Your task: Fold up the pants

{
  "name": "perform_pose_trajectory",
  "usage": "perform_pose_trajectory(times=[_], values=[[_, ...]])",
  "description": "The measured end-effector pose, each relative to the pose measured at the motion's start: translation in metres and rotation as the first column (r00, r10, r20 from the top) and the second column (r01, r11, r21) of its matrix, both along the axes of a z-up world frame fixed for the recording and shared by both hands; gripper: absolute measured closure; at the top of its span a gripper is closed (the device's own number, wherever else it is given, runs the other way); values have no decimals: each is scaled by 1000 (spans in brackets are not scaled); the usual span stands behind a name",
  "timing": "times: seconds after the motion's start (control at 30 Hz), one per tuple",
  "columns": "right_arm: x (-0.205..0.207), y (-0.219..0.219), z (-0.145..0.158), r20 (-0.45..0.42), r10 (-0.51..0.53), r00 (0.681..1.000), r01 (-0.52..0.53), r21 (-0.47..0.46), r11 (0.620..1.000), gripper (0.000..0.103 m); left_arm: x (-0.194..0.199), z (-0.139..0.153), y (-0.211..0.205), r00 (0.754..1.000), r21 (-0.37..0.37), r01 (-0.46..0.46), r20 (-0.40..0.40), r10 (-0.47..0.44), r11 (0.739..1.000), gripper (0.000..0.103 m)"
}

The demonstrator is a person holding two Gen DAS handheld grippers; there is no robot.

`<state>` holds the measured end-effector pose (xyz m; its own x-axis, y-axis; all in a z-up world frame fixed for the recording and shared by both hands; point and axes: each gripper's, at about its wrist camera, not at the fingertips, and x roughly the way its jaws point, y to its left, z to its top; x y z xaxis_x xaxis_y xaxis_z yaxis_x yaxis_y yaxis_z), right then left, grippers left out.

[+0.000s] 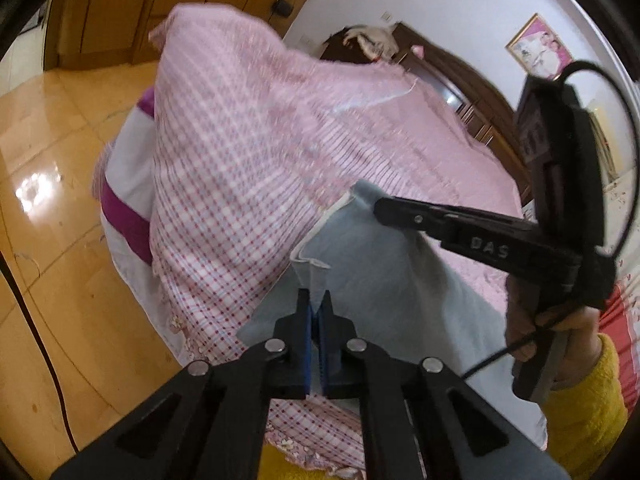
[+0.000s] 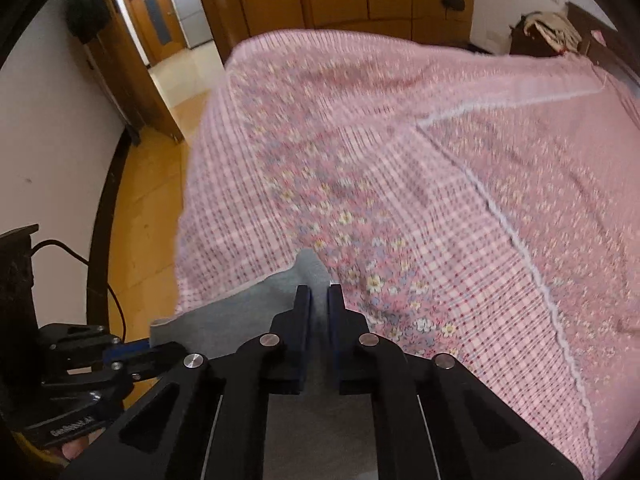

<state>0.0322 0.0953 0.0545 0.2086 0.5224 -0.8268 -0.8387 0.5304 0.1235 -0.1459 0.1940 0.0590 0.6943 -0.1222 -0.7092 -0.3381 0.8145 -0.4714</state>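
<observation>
1. The pants [image 1: 360, 264] are light grey-blue and are held up over the bed [image 1: 224, 152], in the lower middle of the left wrist view. They hang between the two grippers and do not lie flat yet.

2. The left gripper [image 1: 316, 300] has its fingers closed narrow on an edge of the pants. A small peak of cloth stands up between the blue pads.

3. The right gripper [image 2: 318, 296] also pinches the cloth, at the bottom centre of its own view. In the left wrist view its black fingers [image 1: 404, 210] come in from the right side and bite the upper corner of the same edge.

4. I judge that the step in hand is to carry the held edge out over the pink checked bed cover [image 2: 400, 168] and lay the pants down flat for folding.

5. To do it well, keep both grips firm and hold the two grippers apart, so the edge between them is straight and not sagging.

6. Lower both sides at the same height. Let the hanging part touch the bed first, then pull gently away so it spreads without wrinkles.

7. Stay over the flat middle of the bed. Its left edge, near the wooden floor [image 1: 60, 208], is close, and cloth there could slide off.
</observation>
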Motion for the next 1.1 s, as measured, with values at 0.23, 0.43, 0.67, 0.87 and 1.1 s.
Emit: perform_pose_trajectory(times=[0.23, 0.43, 0.67, 0.87, 1.1], values=[[-2, 20, -25, -12, 13, 1000, -13, -48, 999, 94, -3, -18, 0, 997, 27, 1, -71, 1, 1000, 101], [1, 29, -53, -21, -19, 1000, 16, -103, 995, 94, -4, -42, 2, 989, 46, -1, -150, 8, 999, 100], [12, -2, -19, -75, -143, 987, 145, 27, 989, 87, -13, -41, 14, 976, 169, -47, -204, 82, 984, 99], [-2, -68, 13, -72, -263, 962, 271, 119, 955, 81, -7, -15, 10, 989, 229, -15, -141, 49, 973, 89], [-22, -161, 25, -75, -440, 895, 446, 140, 884, 80, 17, 7, -28, 993, 272, 98, -94, -75, 957, 74]])
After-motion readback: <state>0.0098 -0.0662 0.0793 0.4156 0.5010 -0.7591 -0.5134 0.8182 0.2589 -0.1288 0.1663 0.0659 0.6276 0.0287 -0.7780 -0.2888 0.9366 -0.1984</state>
